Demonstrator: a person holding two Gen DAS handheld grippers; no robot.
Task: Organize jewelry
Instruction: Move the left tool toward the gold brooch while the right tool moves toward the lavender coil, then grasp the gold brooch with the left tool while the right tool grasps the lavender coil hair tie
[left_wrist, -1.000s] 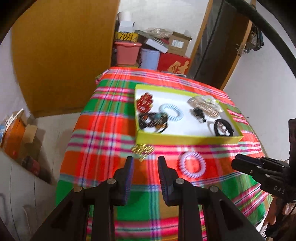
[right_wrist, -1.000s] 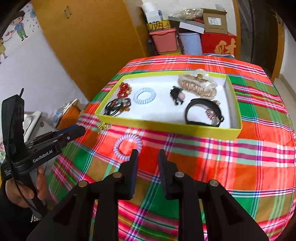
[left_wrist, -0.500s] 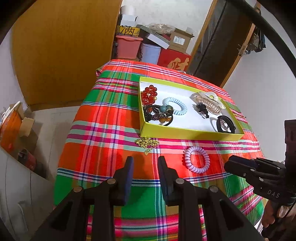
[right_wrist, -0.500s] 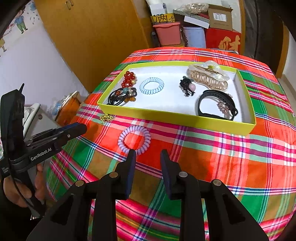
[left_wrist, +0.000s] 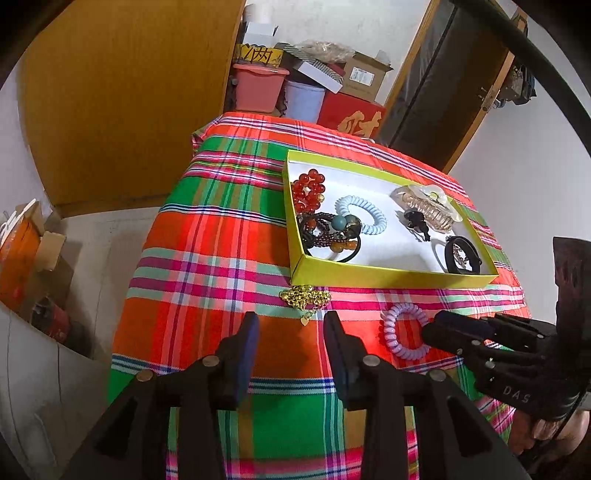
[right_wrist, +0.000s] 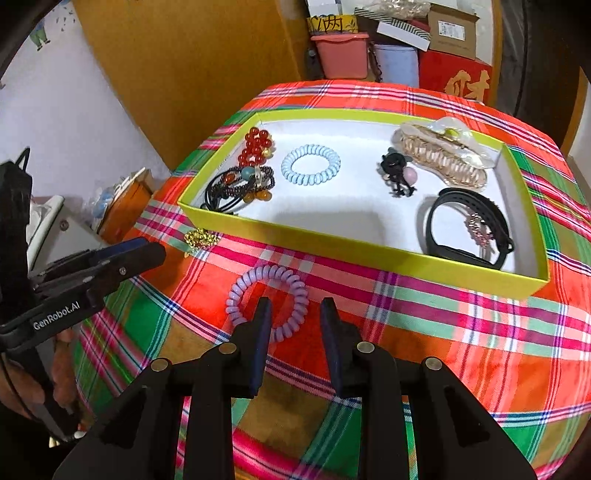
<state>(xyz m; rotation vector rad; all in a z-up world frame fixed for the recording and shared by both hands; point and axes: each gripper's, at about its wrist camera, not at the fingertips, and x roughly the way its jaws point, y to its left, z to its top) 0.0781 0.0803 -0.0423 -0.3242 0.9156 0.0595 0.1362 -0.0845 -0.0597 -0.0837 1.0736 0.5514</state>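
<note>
We hold the left hand-held gripper (left_wrist: 290, 319) above the table (left_wrist: 207, 266), its jaws opening with nothing between them; the gold chain (left_wrist: 304, 297) lies on the plaid cloth just ahead of its fingertips, touching the near wall of the yellow tray (left_wrist: 369, 275). Our right hand-held gripper (right_wrist: 293, 308) hangs partly open and empty; the purple coil hair tie (right_wrist: 267, 301) lies on the cloth just ahead and slightly left of its fingertips, its near edge hidden behind the left finger. Farther ahead, inside the tray, lie red beads (right_wrist: 255, 149), a dark beaded bracelet (right_wrist: 240, 184), a blue coil tie (right_wrist: 310, 164), a pearly hair claw (right_wrist: 441, 151) and a black band (right_wrist: 467, 225).
</note>
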